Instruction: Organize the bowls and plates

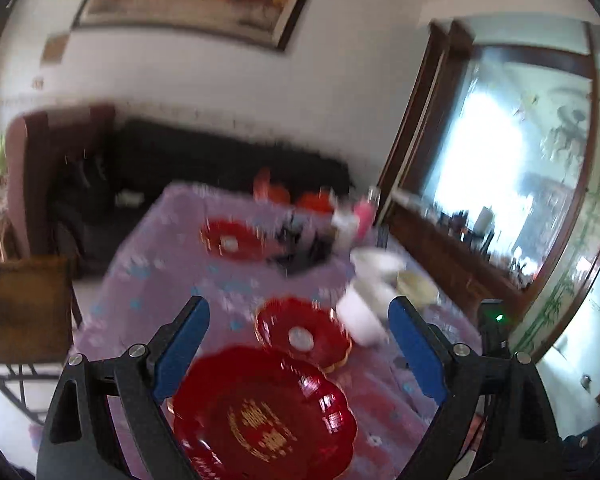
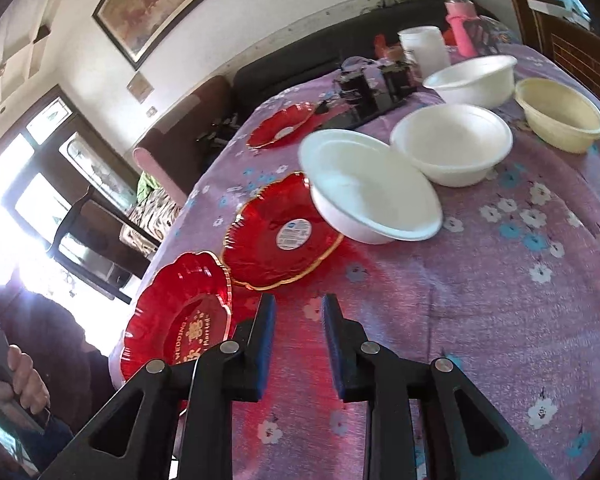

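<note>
The red plates and the pale bowls are still scattered over the purple floral tablecloth (image 2: pixel 500 280), nothing stacked yet. Nearest the person lies the big scalloped red plate with gold lettering (image 2: pixel 180 312), at the table's near edge; just beyond it, almost rim to rim, sits a gold-rimmed red plate with a round sticker (image 2: pixel 280 236). A white bowl (image 2: pixel 372 188) leans tilted on that plate's far edge, and behind it stand a second white bowl (image 2: pixel 452 148), a third (image 2: pixel 476 80) and a cream one (image 2: pixel 560 116). A third red plate (image 2: pixel 280 124) lies well apart, farther up the table.

The left gripper (image 1: pixel 300 344) hovers with its blue pads spread wide and nothing between them — the lettered plate (image 1: pixel 260 420) lies directly under and just ahead of it, the sticker plate (image 1: pixel 300 332) beyond. The right gripper (image 2: pixel 298 320) has its jaws a narrow gap apart, empty, over bare cloth; the lettered plate lies to its left, the tilted bowl ahead.

My guess — the left hand is nearer the plates, the right better placed for the bowls. The left view is blurred, so finer contact there I cannot tell.
</note>
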